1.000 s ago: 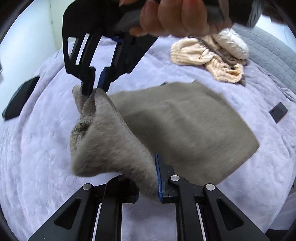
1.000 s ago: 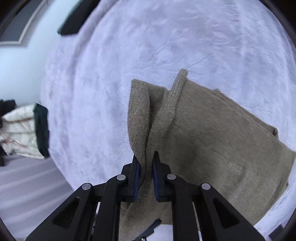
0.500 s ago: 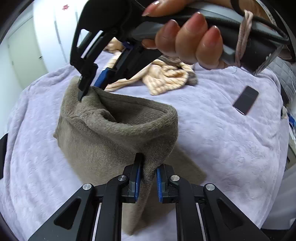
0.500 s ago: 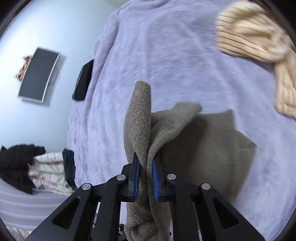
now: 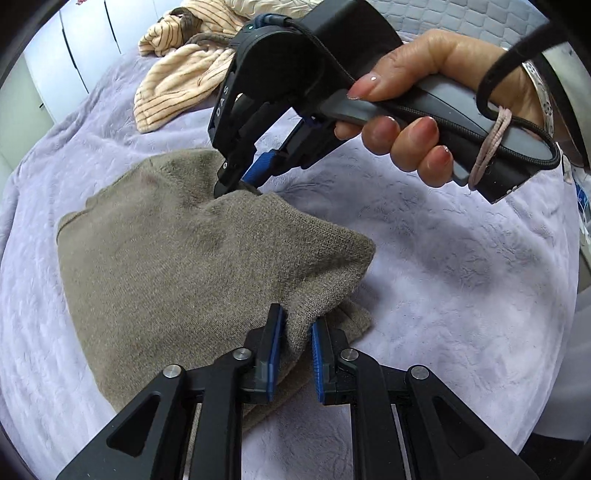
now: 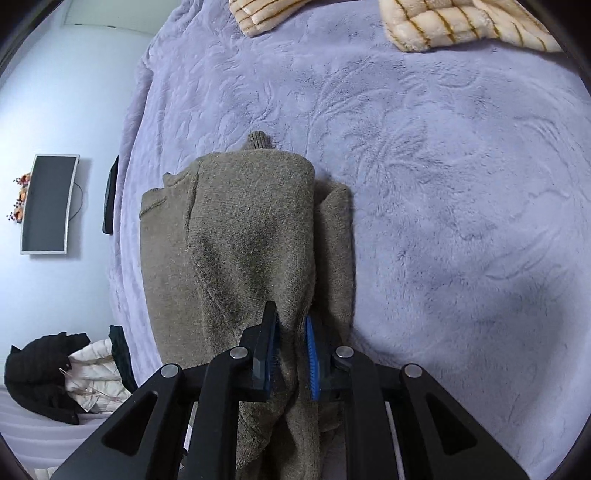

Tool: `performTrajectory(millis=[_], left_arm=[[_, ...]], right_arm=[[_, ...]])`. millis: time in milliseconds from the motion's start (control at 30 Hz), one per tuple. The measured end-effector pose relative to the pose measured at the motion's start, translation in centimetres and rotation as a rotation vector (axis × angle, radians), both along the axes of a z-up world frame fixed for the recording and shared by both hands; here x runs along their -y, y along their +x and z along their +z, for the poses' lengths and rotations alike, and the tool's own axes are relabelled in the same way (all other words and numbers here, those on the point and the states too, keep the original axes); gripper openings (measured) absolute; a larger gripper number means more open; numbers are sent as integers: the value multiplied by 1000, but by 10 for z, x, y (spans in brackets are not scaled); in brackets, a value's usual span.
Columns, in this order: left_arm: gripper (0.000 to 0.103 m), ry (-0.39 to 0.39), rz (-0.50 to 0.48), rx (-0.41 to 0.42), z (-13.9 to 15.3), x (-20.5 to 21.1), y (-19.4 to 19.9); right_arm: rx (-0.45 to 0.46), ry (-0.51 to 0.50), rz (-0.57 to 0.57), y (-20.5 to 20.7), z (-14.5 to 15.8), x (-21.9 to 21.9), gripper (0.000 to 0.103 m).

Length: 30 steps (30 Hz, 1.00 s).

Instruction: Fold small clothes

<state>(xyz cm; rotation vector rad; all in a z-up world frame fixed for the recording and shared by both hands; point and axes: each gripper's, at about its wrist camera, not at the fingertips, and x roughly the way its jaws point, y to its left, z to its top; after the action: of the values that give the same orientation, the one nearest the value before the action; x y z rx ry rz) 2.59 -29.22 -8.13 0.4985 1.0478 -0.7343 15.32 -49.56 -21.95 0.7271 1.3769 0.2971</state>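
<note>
1. Bed w/ lavender plush blanket point(image 6: 424, 155), embossed leaf pattern; fills most of both views.
2. Pale blue-white wall point(image 6: 55, 92) left in right wrist view.
3. Wall-mounted dark flat screen point(image 6: 48, 203) w/ light frame, cable hanging beside it; small orange decor at its edge.
4. Dark flat item point(image 6: 109, 199) at bed's edge, near screen.
5. Heap of black + cream clothing point(image 6: 62, 376) low left, off the bed.
6. White cabinet doors point(image 5: 85, 44) w/ dark seams, far left in left wrist view.
7. Grey quilted surface point(image 5: 480, 18) top right, beyond blanket.
8. Light soft, even.
</note>
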Motion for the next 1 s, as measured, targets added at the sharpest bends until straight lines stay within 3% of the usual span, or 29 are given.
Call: performTrajectory(millis=[133, 267, 467, 633, 667, 733, 800, 833, 1000], left_arm=[[16, 9, 20, -12, 6, -6, -6], [16, -28, 88, -93, 19, -23, -4], [16, -31, 263, -136, 29, -65, 13], [16, 14, 412, -175, 16, -92, 46], [16, 24, 423, -171, 15, -95, 49], [16, 52, 428, -168, 12, -97, 50], [16, 38, 427, -179, 13, -100, 49], [16, 19, 417, -187, 15, -101, 44], [16, 58, 324, -234, 2, -89, 18]], right_arm=[[-24, -6, -13, -11, 12, 6, 30], [19, -51, -8, -39, 43, 13, 59], [105, -50, 46, -90, 77, 3, 59], [107, -92, 164, -105, 67, -33, 59], [104, -89, 172, -104, 63, -38, 58], [88, -124, 182, -102, 54, -47, 47], [59, -161, 205, -102, 45, -54, 21], [48, -170, 209, -102, 42, -55, 16], [4, -91, 140, -100, 37, -47, 13]])
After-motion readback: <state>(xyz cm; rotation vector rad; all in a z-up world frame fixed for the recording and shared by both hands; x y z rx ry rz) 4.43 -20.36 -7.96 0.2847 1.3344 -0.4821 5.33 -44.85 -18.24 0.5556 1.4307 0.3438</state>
